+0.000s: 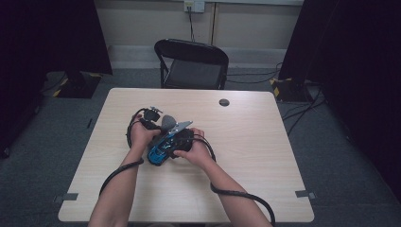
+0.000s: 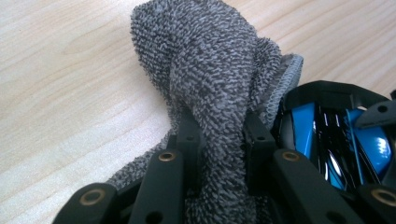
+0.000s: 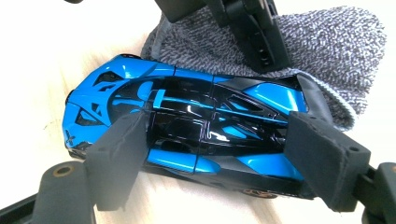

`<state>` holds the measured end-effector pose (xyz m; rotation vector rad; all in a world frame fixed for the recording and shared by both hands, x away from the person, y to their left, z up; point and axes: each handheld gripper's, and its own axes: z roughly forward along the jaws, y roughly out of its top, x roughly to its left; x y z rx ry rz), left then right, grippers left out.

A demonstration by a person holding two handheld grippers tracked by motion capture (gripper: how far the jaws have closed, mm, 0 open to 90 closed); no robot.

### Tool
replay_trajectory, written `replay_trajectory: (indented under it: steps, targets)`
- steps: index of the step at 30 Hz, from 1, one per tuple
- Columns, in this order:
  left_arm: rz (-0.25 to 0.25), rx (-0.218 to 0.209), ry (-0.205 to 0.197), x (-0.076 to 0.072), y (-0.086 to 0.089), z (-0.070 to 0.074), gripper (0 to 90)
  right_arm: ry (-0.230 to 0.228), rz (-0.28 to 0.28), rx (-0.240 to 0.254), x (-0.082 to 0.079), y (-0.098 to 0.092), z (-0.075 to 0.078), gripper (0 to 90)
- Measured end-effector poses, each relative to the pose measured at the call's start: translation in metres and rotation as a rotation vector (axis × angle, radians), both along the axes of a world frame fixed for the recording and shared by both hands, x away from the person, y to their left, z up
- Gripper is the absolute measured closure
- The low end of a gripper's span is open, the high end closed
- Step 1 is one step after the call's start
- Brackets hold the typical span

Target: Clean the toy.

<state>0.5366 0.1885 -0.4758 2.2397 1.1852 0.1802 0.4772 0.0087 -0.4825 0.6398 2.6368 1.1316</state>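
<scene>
A blue and black toy car (image 3: 196,116) lies on the wooden table (image 1: 246,156) near its middle. My right gripper (image 3: 217,154) is shut on the toy car, one pad by its front half and one at its rear. A grey terry cloth (image 2: 210,70) bunches up between the jaws of my left gripper (image 2: 222,135), which is shut on the cloth. The cloth (image 3: 336,51) rests against the far side and rear of the toy car. In the high view both hands meet over the toy car (image 1: 158,153), with the cloth (image 1: 168,122) just beyond it.
A black folding chair (image 1: 191,64) stands past the table's far edge. A small dark round cap (image 1: 224,102) sits in the tabletop at the back right. Cables trail from both grippers along the forearms. Dark stands and cables are on the floor on either side.
</scene>
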Motion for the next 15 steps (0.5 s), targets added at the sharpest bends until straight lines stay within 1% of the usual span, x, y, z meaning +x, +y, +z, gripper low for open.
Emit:
replay_trajectory:
  steps: [6,9,15]
  targets:
    - [-0.007,-0.011,0.002,-0.003,0.004,0.000,73.7,0.004,0.002,-0.004,0.000,0.000,0.000,20.8]
    - [-0.005,-0.022,0.011,-0.005,0.007,0.000,73.7,0.002,0.001,-0.001,0.000,0.000,0.000,20.8]
    - [-0.008,-0.018,0.023,-0.008,0.011,0.001,73.7,0.003,0.001,-0.003,0.000,0.000,0.000,20.7]
